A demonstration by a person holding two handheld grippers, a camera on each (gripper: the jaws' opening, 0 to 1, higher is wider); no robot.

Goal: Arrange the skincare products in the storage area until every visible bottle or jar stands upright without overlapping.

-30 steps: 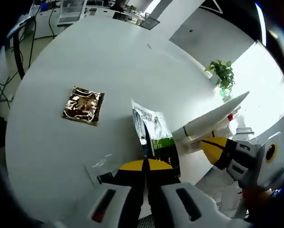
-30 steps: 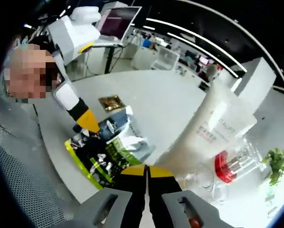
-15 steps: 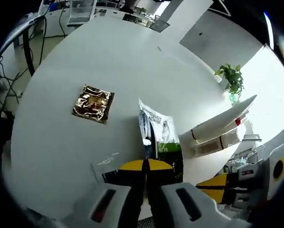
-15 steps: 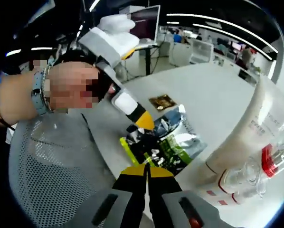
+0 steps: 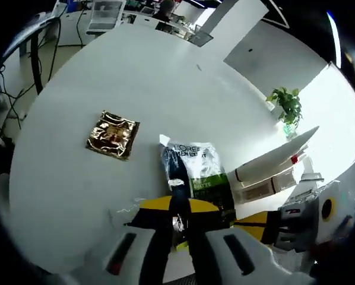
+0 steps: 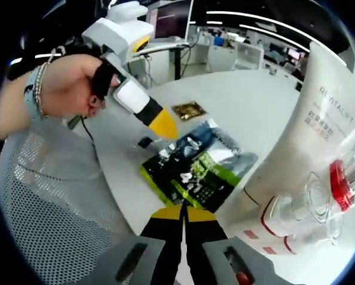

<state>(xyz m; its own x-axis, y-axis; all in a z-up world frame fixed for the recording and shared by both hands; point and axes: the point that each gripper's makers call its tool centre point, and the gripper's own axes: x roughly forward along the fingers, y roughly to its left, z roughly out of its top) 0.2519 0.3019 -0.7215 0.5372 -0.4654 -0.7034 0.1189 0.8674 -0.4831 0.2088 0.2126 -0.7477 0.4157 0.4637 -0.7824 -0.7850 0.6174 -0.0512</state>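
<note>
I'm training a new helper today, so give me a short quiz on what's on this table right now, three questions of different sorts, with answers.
1. True or false: the gold sachet lies apart from the green packet on the table.
2. In the left gripper view, what stands beyond the white tube? A) a kettle B) a potted plant C) a desk lamp
3. Fill in: in the right gripper view, the clear bottle beside the tube has a ____ band.

Key: 1 true; 2 B; 3 red.
</note>
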